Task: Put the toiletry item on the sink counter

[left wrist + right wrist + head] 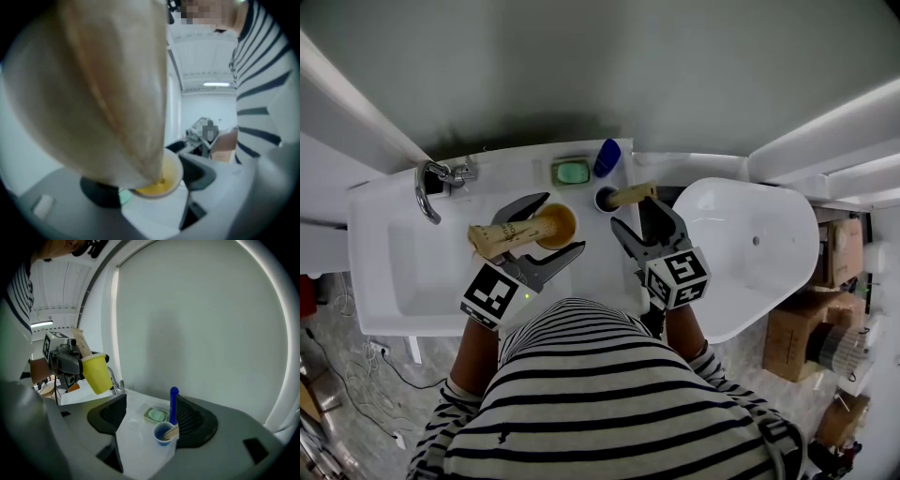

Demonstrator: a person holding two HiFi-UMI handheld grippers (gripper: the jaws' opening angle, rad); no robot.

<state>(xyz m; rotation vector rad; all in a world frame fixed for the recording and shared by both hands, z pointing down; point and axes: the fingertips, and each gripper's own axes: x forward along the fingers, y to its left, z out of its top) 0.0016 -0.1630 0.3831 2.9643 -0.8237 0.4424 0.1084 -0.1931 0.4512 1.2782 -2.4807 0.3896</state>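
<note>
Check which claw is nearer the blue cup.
Right. The right claw, open, sits just right of the blue cup; the left claw is farther off to its left, holding the yellow cup.

The person wears a black-and-white striped shirt (609,394). The left gripper (563,222) and right gripper (633,213) are dark grey, with checkered marker cubes (492,292).

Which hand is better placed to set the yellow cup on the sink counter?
Left. The left gripper holds the yellow cup, tube inside, above the counter. The right gripper has open, empty jaws.
</note>
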